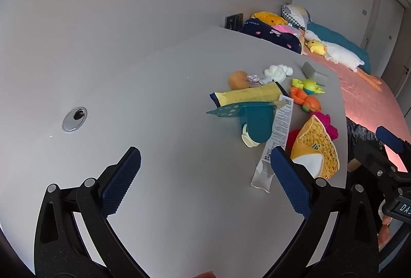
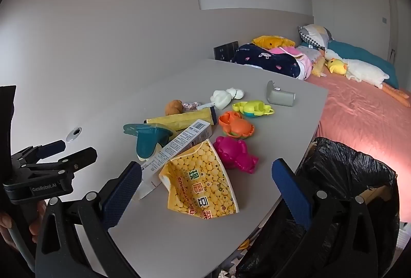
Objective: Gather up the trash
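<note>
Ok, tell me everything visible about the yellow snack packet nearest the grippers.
The yellow snack packet is a flattened, glossy paper or foil wrapper printed with yellow balls, green and red lettering and a white patch. It looks empty and torn open, lying flat near the grey table's front edge. The white carton overlaps its top corner; the pink toy lies beside it. Neither gripper touches it.

You get soft, even daylight and faint shadows on the table (image 1: pixel 159 87). A pink glow flares at the right edge. Fisheye bends both frames, corners vignetted black; focus stays sharp.
</note>
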`<action>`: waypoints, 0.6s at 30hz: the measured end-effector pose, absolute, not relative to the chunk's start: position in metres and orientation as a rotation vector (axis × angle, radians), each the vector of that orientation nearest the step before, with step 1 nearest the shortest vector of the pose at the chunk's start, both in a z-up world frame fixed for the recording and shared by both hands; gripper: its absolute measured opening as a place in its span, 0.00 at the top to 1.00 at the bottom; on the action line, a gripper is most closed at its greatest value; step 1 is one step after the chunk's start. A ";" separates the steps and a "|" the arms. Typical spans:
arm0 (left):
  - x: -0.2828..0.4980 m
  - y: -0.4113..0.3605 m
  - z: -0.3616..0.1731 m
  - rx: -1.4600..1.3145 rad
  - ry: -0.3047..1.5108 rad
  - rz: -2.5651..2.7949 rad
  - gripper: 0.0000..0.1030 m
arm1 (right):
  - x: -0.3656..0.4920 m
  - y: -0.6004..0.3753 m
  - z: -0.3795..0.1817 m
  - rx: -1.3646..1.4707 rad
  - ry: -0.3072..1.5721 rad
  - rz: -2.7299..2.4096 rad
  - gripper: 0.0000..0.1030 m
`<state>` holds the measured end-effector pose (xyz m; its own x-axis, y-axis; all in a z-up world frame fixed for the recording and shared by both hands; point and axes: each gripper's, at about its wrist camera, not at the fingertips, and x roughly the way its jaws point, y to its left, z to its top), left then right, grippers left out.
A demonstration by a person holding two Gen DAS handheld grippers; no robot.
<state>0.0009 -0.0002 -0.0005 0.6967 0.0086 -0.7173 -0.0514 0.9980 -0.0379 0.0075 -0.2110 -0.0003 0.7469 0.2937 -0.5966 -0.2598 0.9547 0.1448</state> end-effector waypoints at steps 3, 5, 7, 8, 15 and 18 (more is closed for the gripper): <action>-0.003 0.000 0.001 -0.046 0.783 0.045 0.05 | 0.008 -0.211 -0.001 0.049 0.667 0.302 0.02; -0.004 0.000 0.001 -0.049 0.782 0.045 0.05 | 0.007 -0.212 -0.001 0.047 0.669 0.302 0.02; -0.005 0.000 0.001 -0.048 0.783 0.044 0.05 | 0.007 -0.211 -0.002 0.045 0.669 0.300 0.02; -0.006 0.000 0.001 -0.048 0.783 0.044 0.05 | 0.008 -0.212 -0.002 0.046 0.671 0.299 0.02; -0.004 0.005 0.004 -0.048 0.784 0.046 0.05 | 0.002 -0.215 -0.006 0.050 0.668 0.295 0.02; -0.005 0.005 0.004 -0.048 0.784 0.047 0.05 | 0.007 -0.215 -0.003 0.051 0.678 0.295 0.02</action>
<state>-0.0047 0.0048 0.0041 0.7070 0.0249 -0.7068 -0.0604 0.9979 -0.0252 0.0068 -0.2147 -0.0029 0.7387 0.2854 -0.6106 -0.2523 0.9571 0.1422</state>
